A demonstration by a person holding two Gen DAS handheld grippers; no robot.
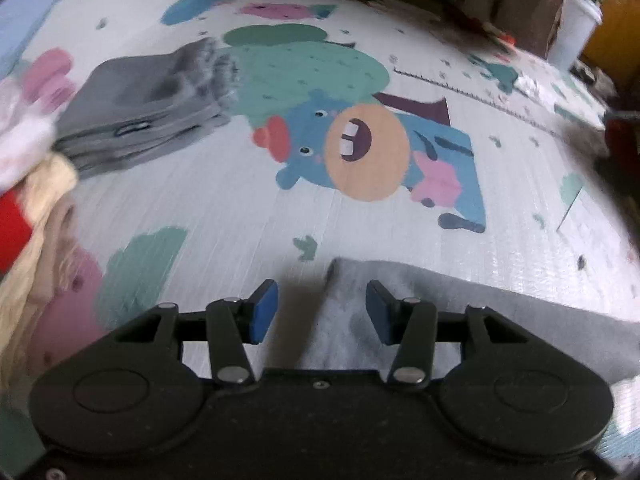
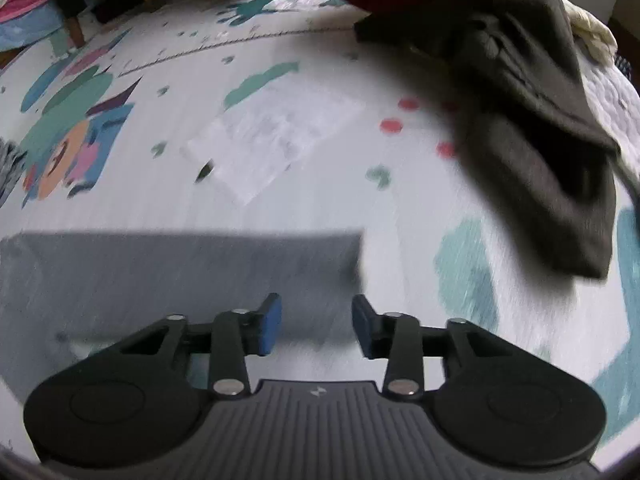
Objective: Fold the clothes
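A flat grey garment [image 1: 460,320] lies on the cartoon-printed play mat [image 1: 224,208], its left corner under my left gripper [image 1: 322,312]. That gripper is open, its blue pads apart above the cloth and holding nothing. In the right wrist view the same grey garment [image 2: 180,272] spreads across the lower left, its right edge below my right gripper [image 2: 316,326]. This gripper is open too, nothing pinched between its pads. A folded grey garment [image 1: 148,104] sits on the mat at the far left.
A pile of cream, white and red clothes [image 1: 32,184] crowds the left edge. A dark brown garment [image 2: 552,128] drapes from the far right, beside a cream cloth [image 2: 592,36]. A clear plastic sheet [image 2: 272,140] lies mid-mat. A white bucket [image 1: 576,28] stands beyond the mat.
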